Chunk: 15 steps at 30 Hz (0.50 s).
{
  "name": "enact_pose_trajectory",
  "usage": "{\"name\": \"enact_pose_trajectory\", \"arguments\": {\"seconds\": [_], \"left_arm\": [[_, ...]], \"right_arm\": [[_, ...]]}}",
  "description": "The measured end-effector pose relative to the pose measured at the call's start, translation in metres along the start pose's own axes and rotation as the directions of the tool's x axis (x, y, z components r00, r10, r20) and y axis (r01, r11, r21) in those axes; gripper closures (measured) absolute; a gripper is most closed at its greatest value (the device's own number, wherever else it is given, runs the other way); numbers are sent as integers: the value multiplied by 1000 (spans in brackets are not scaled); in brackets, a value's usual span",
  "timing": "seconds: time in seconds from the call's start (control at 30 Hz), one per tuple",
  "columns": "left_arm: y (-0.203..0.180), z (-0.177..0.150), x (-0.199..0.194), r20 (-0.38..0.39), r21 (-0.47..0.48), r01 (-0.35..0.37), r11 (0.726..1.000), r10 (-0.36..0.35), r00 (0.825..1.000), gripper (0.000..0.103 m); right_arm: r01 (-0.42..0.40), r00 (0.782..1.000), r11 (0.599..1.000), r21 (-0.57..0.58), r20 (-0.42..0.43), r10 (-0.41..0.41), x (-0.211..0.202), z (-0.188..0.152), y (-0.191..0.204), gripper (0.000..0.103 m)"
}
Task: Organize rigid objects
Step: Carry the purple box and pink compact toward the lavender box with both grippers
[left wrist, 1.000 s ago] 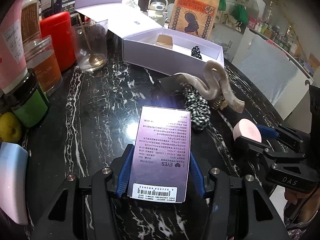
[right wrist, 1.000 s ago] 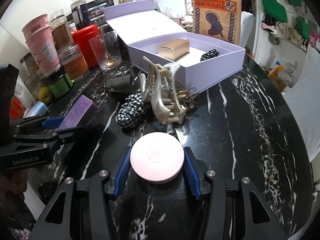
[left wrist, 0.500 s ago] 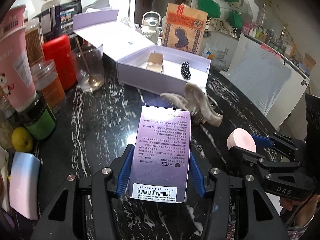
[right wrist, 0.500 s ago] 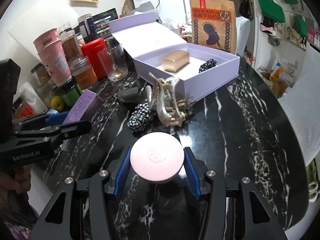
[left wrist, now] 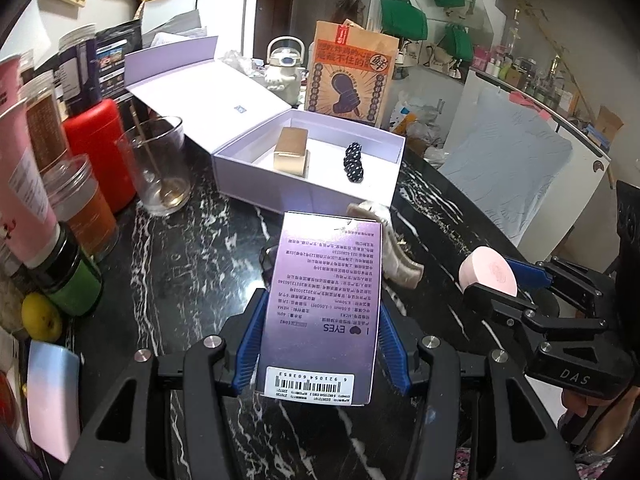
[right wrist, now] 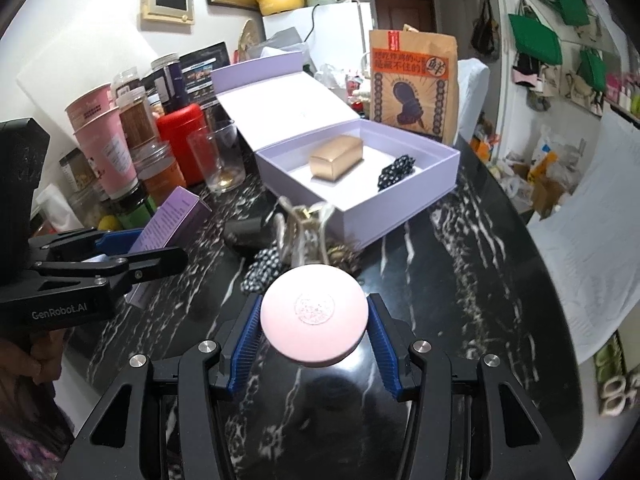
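Black marble with white veins covers the round table (right wrist: 480,248), and clutter crowds its far left edge: pink tubs, a red canister (left wrist: 98,148), lidded jars and a clear drinking glass (left wrist: 160,168) with a spoon leaning inside. Behind it all a brown paper bag (right wrist: 412,80) printed with a dark figure stands upright at the back of the table.

Next in size is the open lilac gift box (right wrist: 404,216), its lid (left wrist: 208,92) folded back to the left. Inside lie a gold carton (right wrist: 338,156) and, well apart to its right, a black dotted scrunchie (right wrist: 396,170).

On the marble just in front of the box sits a small heap: a beige claw clip (right wrist: 304,232), a checked scrunchie (right wrist: 262,270) and a dark object I can't make out.

Both grippers hang above the table, each loaded. The left gripper (left wrist: 316,344) has its blue pads clamped on the long sides of a purple carton (left wrist: 324,304), barcode end towards the camera, the far end tilted up towards the gift box. The right gripper (right wrist: 314,338) pinches a round pink compact (right wrist: 314,324) across its width, embossed lid facing up. From the left camera the compact (left wrist: 488,276) shows edge-on, off to the right of the purple carton and clear of the heap.
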<state>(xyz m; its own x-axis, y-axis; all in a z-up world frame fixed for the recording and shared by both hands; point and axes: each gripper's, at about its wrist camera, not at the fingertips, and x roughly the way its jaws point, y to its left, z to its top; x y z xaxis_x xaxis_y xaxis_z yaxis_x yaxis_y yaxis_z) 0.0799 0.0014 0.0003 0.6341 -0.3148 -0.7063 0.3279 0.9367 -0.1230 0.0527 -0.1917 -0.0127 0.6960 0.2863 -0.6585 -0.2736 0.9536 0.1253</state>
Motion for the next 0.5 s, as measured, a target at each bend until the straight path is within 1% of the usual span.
{"name": "enact_pose_trajectory", "arguments": {"seconds": [0.17, 0.37, 0.5], "left_arm": [[-2, 12, 7, -8, 27, 0, 1000, 1, 1000, 51], [-1, 32, 13, -3, 40, -15, 999, 16, 1000, 51], [4, 46, 21, -4, 31, -23, 999, 24, 1000, 51]], "right_arm": [[30, 999, 1000, 0, 13, -30, 1, 10, -4, 52], [20, 1000, 1000, -17, 21, -19, 5, 25, -7, 52], [31, 999, 999, -29, 27, -31, 10, 38, -10, 52]]}}
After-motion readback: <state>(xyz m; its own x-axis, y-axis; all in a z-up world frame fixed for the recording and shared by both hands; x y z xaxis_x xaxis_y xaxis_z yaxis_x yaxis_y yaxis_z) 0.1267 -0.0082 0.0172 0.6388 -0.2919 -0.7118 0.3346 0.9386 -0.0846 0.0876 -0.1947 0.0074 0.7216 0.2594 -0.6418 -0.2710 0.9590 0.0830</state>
